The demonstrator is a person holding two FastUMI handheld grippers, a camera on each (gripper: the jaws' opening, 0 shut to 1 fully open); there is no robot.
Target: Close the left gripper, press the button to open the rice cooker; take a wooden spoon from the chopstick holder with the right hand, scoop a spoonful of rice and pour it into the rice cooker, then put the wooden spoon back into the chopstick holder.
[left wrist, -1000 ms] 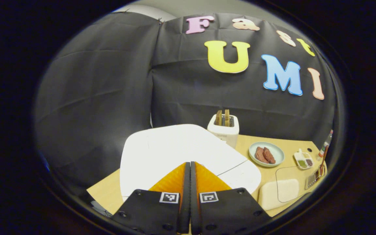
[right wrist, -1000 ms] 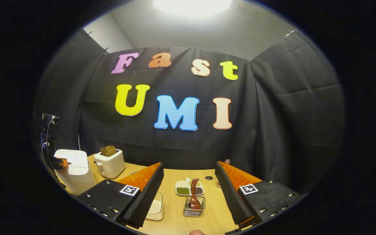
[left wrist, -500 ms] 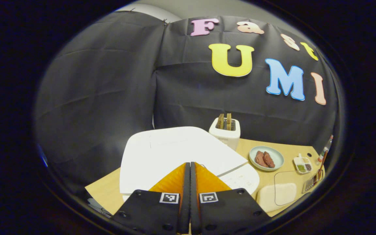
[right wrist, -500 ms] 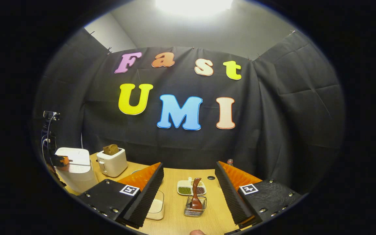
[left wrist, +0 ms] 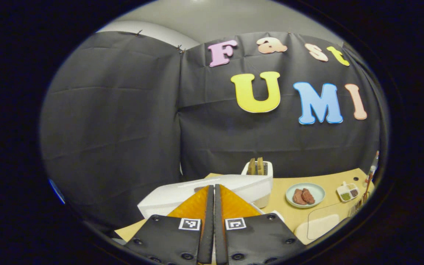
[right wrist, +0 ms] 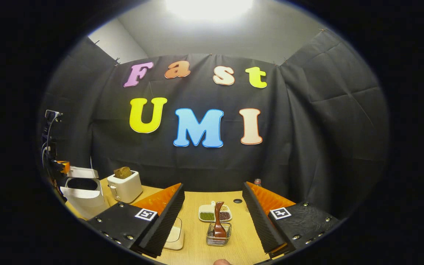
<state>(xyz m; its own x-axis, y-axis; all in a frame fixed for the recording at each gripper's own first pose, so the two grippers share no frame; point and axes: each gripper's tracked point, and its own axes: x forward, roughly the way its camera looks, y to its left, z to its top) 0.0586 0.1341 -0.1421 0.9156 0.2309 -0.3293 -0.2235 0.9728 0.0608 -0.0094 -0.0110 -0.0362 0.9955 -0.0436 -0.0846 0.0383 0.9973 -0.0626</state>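
Observation:
The white rice cooker (right wrist: 83, 197) stands at the table's far left, its lid (right wrist: 83, 172) lifted and the dark pot showing. In the left gripper view the raised lid (left wrist: 204, 191) lies just past my left gripper (left wrist: 214, 187), which is shut with nothing between its fingers. That gripper (right wrist: 59, 167) also appears beside the cooker's lid in the right gripper view. The brown wooden spoon (right wrist: 219, 220) stands upright in the wire chopstick holder (right wrist: 218, 237), straight ahead of my right gripper (right wrist: 212, 187), which is wide open and holds nothing. A clear container of rice (right wrist: 175, 235) sits by its left finger.
A white toaster (right wrist: 125, 186) with bread stands right of the cooker. A plate with meat (left wrist: 304, 195) and a small divided dish of beans (right wrist: 212, 214) lie on the wooden table. A bottle (right wrist: 257, 181) stands at the back by the black wall.
The rice cooker's lid has sprung up from flat to open. My left gripper has lifted and tilted up, still shut. The right gripper has hardly moved.

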